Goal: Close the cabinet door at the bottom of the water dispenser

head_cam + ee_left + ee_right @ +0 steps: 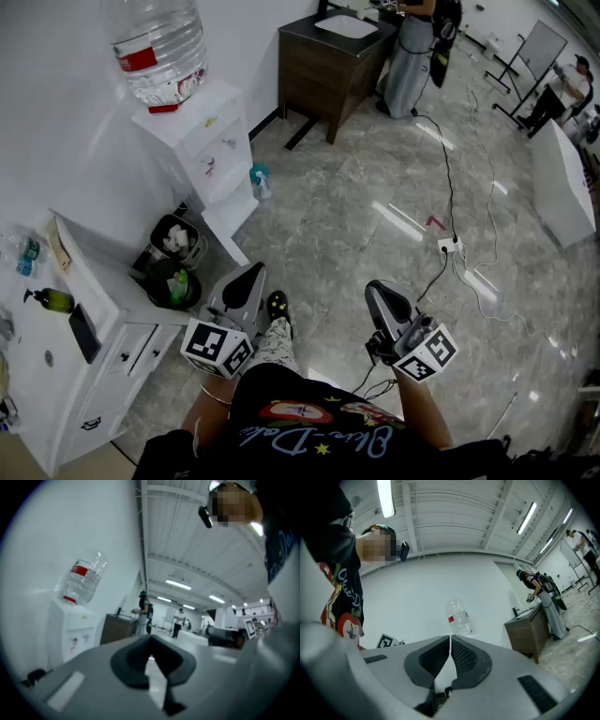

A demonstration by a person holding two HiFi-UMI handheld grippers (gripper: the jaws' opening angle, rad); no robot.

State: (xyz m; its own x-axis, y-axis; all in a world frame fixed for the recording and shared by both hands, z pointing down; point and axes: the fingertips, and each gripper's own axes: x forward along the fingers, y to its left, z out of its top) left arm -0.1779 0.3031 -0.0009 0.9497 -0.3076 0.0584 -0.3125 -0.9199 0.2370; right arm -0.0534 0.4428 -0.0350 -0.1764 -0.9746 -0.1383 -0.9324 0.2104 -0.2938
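The white water dispenser (208, 141) stands against the wall at the upper left of the head view, with a clear bottle (159, 47) upside down on top. Its bottom cabinet door (229, 217) stands open, swung out over the floor. My left gripper (251, 275) and right gripper (379, 290) hover low in front of me, well short of the dispenser, both shut and holding nothing. The left gripper view shows its pads meeting (150, 644) with the dispenser (70, 627) far off at the left. In the right gripper view, the bottle (459, 617) sits above the shut jaws (450, 641).
A teal spray bottle (260, 180) stands on the floor by the open door. Two bins (173, 262) sit beside a white drawer cabinet (89, 356) at the left. A person (412, 42) stands at a brown sink cabinet (323, 70). A power strip (450, 246) and cables cross the floor.
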